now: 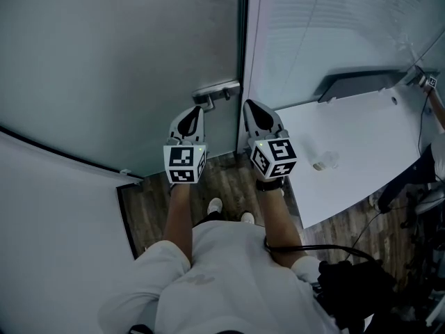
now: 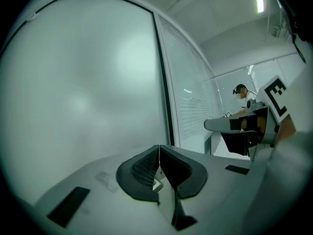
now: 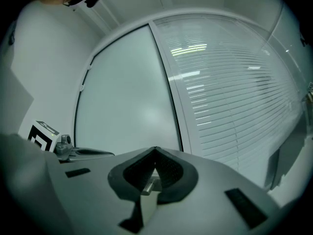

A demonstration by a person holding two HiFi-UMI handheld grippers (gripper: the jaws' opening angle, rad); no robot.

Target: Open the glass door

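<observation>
The frosted glass door [image 1: 118, 68] stands straight ahead, closed against its dark frame edge [image 1: 243, 54]. Its metal lever handle [image 1: 217, 90] juts out near that edge. My left gripper [image 1: 197, 110] is shut and empty, its tip just below the handle's left end; whether they touch I cannot tell. The right gripper [image 1: 249, 105], also shut and empty, points at the frame just right of the handle. The left gripper view shows shut jaws [image 2: 159, 149] before the door [image 2: 83, 97]. The right gripper view shows shut jaws [image 3: 155, 151] facing the door [image 3: 132, 102]. The handle is hidden in both.
A glass wall with blinds [image 1: 334, 26] runs right of the door, with a white table [image 1: 361, 138] holding a small clear object [image 1: 325, 161] against it. A white wall [image 1: 55, 221] closes the left side. Dark cables and gear [image 1: 348, 277] lie at the lower right.
</observation>
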